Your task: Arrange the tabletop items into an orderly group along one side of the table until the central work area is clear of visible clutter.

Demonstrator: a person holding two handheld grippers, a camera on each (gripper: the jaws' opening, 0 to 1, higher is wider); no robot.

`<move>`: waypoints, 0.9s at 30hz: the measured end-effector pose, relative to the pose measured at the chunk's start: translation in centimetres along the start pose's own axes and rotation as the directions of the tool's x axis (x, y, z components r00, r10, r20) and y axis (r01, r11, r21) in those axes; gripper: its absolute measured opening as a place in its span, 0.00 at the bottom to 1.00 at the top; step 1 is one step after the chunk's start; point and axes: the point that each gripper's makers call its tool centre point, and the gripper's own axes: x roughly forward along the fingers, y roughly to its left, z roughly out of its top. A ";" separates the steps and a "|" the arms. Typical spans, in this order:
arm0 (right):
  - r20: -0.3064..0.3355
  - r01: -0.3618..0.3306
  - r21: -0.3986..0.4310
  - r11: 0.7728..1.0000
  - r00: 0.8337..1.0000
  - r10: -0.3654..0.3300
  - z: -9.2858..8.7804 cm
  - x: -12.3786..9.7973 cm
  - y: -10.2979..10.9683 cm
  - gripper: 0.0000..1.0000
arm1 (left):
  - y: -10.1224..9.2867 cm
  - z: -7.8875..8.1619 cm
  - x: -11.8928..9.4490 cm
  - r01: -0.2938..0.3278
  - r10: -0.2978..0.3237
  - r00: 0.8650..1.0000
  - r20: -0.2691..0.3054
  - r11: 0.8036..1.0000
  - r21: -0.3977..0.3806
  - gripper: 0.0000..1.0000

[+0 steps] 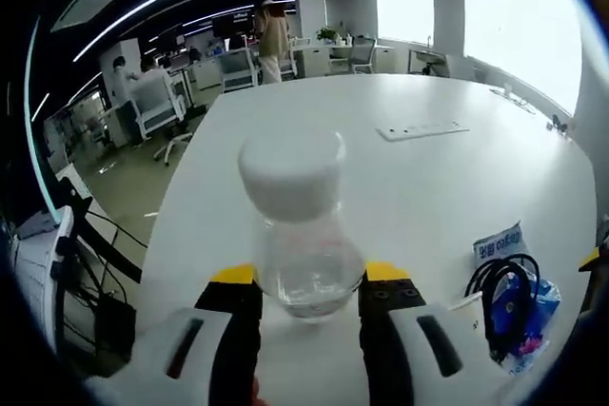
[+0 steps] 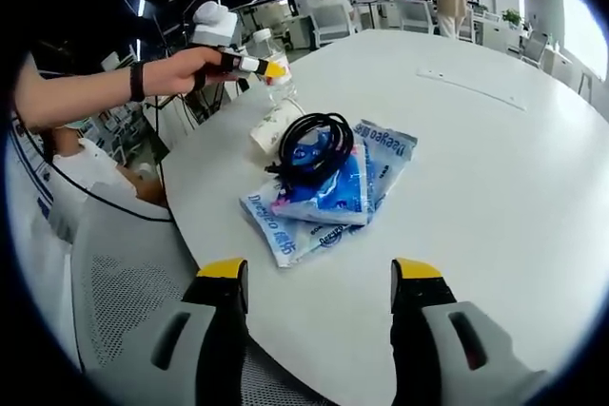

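Note:
A clear plastic bottle (image 1: 300,244) with a white cap stands near the table's edge, and my left gripper (image 1: 309,273) is shut on its body, a yellow-tipped jaw pressing each side. The right gripper view shows that left gripper (image 2: 271,70) in a hand, with the bottle (image 2: 282,92) at its tip. Blue-and-white packets (image 2: 328,197) lie in a heap with a coiled black cable (image 2: 309,145) on top and a white cup-like item (image 2: 269,126) beside them. My right gripper (image 2: 319,278) hangs open over the near table edge, short of the heap. The same packets (image 1: 501,241) and cable (image 1: 495,282) sit at the right of the left gripper view.
The round white table (image 2: 495,197) carries a flat white strip (image 2: 471,88) (image 1: 422,129) farther in. A grey mesh chair (image 2: 124,282) stands at the near edge by the person's arm (image 2: 76,92). Office desks, chairs and people fill the background.

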 end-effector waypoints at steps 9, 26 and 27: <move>-0.001 -0.008 -0.009 1.000 1.000 0.008 0.2 0.0 0.0 0.60 | -0.1 -0.1 -0.5 0.011 -0.011 1.000 -0.008 0.999 0.048 0.39; 0.017 -0.025 -0.032 0.999 1.000 0.025 1.2 0.2 0.1 0.60 | 1.4 -0.6 -5.2 0.007 -0.007 1.000 0.020 1.000 0.017 0.39; 0.018 -0.026 -0.034 0.999 1.000 0.026 1.2 0.2 0.2 0.60 | 1.5 -0.7 -5.6 0.008 -0.008 1.000 0.024 1.000 0.003 0.39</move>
